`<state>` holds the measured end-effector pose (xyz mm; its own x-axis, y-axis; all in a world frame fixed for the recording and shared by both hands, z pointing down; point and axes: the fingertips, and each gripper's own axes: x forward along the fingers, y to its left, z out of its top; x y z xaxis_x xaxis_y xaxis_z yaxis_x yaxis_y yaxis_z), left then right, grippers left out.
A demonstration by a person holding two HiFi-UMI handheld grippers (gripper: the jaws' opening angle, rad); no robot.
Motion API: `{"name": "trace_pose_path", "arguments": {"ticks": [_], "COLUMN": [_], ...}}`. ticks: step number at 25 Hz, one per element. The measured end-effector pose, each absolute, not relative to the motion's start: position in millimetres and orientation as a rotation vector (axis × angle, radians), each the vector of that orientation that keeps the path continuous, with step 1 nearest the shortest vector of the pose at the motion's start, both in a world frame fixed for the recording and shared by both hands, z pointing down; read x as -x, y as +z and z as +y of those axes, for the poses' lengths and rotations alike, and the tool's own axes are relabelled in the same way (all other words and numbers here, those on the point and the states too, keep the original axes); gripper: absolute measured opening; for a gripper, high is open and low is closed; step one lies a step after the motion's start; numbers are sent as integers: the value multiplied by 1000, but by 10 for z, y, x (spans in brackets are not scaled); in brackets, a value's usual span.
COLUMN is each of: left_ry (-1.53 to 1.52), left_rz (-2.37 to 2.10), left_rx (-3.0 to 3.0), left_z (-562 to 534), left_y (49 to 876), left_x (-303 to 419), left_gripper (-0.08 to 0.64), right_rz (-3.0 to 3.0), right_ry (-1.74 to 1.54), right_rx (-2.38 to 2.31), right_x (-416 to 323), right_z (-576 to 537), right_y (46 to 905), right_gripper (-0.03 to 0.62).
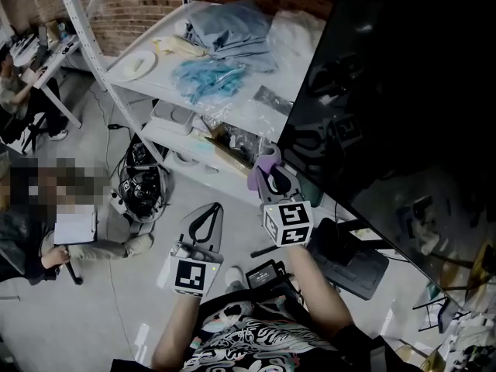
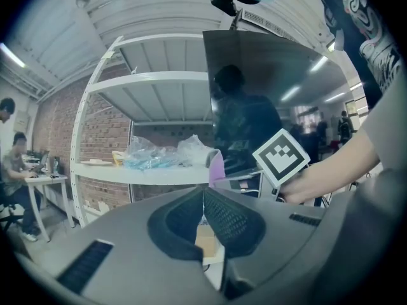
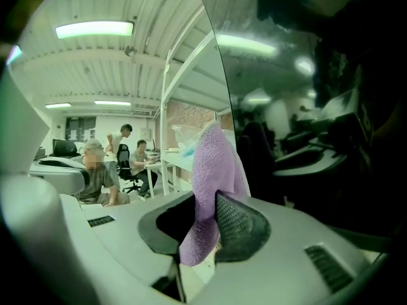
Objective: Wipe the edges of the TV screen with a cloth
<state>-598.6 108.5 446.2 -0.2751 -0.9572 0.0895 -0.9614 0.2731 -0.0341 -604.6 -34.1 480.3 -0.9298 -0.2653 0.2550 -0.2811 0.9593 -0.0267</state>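
Right gripper's cloth between shelf, TV

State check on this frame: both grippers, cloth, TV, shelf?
left gripper: shut, nothing between the jaws.
right gripper: shut on the purple cloth.
purple cloth: clamped, sticking out past the jaws, right beside the screen's edge; contact unclear.
TV screen: dark, showing only reflections.
shelf: upright, top level loaded with plastic bags.
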Motion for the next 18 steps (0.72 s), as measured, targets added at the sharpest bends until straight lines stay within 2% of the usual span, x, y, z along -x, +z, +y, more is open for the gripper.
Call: {"name": "trace_pose_path", "arguments": {"ticks": [13,18], "left_ry": [-18,116], "left_rz": [-2448,-2385], "left_rx": [-1900,-1982], "left_z": [974,897], "left_y": [4365,4433], "left_x": [5942,5765], "left_gripper": [18,18], "right_rz": [-2883,-2865], "right_ry": [81,49], "right_rx": [-595,-714], "right_x": [5089,4688], "right_z": [-195,-277], "right_y": [4510,4453], "right_gripper": [103,103]}}
